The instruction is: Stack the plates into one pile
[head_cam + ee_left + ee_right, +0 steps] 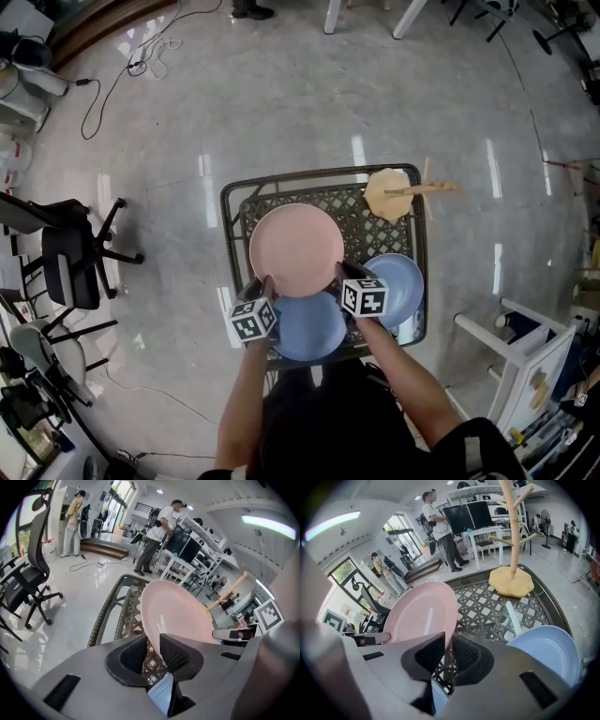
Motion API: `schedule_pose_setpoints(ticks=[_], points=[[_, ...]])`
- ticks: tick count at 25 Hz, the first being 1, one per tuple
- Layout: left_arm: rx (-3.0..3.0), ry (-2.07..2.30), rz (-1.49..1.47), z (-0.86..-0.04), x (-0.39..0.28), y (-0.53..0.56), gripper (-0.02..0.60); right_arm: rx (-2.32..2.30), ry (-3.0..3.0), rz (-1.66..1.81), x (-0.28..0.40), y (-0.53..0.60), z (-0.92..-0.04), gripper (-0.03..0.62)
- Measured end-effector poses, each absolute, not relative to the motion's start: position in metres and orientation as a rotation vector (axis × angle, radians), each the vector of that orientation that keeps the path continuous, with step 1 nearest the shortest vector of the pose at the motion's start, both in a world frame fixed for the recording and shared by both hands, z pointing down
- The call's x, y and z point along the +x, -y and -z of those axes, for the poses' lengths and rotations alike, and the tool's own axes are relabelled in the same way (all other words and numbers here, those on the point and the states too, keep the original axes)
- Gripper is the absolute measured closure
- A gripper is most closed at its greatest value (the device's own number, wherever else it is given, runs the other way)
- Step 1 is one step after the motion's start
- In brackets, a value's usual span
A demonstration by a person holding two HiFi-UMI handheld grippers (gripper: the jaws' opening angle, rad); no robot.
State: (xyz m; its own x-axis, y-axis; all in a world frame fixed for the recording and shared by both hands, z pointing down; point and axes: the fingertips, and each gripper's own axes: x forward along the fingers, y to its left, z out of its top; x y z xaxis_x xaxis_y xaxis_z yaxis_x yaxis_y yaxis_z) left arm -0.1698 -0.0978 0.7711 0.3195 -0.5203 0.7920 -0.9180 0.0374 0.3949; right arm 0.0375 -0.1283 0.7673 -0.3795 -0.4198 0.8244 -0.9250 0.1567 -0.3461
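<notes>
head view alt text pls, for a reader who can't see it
From above, the left tool and right tool clamp the near rim of a round pink plate over a dark wicker table. Two round blue plates lie nearer the person; a tan wooden stand sits far right.

**Arms and grippers, head view with both gripper views.** The left forearm [246, 394] and right forearm [408, 375] are both bare. They reach forward from the lower edge of the head view and converge slightly. Each hand is hidden behind its gripper. The marker cubes, left [252, 320] and right [365, 296], face up toward the camera. The left gripper [265, 283] meets the near-left rim of the plate [296, 248], and the right gripper [343, 274] meets the near-right rim at about the same height. In each gripper view the jaws stand narrowly apart and are clamped on the rim, which passes between the ribbed pads [176, 656]. The two grippers do not touch each other.
</notes>
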Motion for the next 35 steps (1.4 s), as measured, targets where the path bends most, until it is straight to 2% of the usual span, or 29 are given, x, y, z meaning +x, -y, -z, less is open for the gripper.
schedule_pose_setpoints(ticks=[14, 35], points=[[1.668, 1.349, -0.48, -0.731, -0.176, 0.039, 0.491, 1.311, 1.914, -1.13, 0.033, 0.065, -0.731, 0.546], [1.743, 1.267, -0.52, -0.733, -0.175, -0.07, 0.489, 1.391, 1.859, -1.154, 0.035, -0.062, -0.736, 0.546]])
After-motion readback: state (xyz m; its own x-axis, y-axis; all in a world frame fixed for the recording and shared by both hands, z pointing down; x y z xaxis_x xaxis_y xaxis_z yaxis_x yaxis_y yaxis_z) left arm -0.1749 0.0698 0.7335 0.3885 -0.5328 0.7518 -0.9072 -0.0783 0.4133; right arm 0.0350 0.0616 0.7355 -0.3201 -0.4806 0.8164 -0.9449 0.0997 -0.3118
